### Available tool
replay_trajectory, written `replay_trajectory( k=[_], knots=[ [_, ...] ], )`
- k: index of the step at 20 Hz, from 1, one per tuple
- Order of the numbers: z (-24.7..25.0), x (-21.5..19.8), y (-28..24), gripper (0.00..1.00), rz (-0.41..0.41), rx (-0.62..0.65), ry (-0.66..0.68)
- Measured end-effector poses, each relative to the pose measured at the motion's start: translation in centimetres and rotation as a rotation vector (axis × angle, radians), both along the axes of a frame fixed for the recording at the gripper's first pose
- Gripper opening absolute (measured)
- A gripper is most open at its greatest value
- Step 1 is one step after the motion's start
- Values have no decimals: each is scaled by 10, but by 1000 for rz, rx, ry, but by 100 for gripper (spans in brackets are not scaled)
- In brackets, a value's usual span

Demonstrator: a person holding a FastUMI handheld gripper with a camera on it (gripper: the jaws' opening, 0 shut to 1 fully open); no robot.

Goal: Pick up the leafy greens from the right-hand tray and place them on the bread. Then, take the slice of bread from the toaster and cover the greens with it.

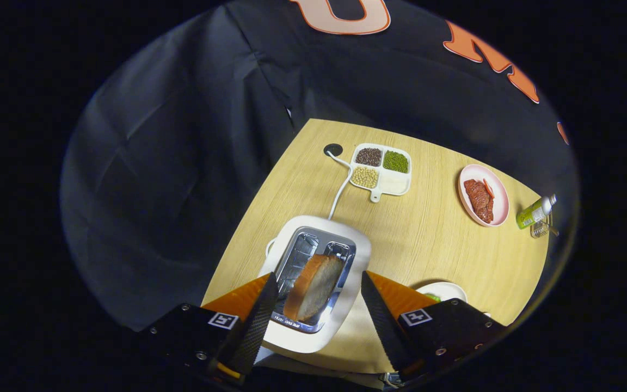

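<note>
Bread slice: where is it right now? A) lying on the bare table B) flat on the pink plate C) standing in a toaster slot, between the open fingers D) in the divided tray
C: the bread slice stands on edge in a slot of the toaster, and the gripper is open with a finger on either side, neither visibly pressing on it.

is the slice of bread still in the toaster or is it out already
In. The bread slice stands on edge in a slot of the toaster, top sticking out. The open gripper straddles it, fingers not touching.
</note>
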State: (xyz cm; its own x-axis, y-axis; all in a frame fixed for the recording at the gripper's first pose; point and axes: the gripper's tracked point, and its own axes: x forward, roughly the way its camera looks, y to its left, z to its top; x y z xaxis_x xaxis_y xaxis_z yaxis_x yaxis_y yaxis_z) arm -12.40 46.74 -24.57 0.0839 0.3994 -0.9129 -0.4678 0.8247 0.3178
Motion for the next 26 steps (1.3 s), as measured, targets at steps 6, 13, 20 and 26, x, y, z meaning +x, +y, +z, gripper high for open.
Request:
replay_trajectory(
  k=[6,13,20,26],
  knots=[
    [-24,-9,-11,76,3,-108,52],
    [-30,-24,-1,20,-44,-69,142],
    [-4,-18,-4,10,-73,56,134],
    [32,-6,-31,10,-126,200,108]
  ],
)
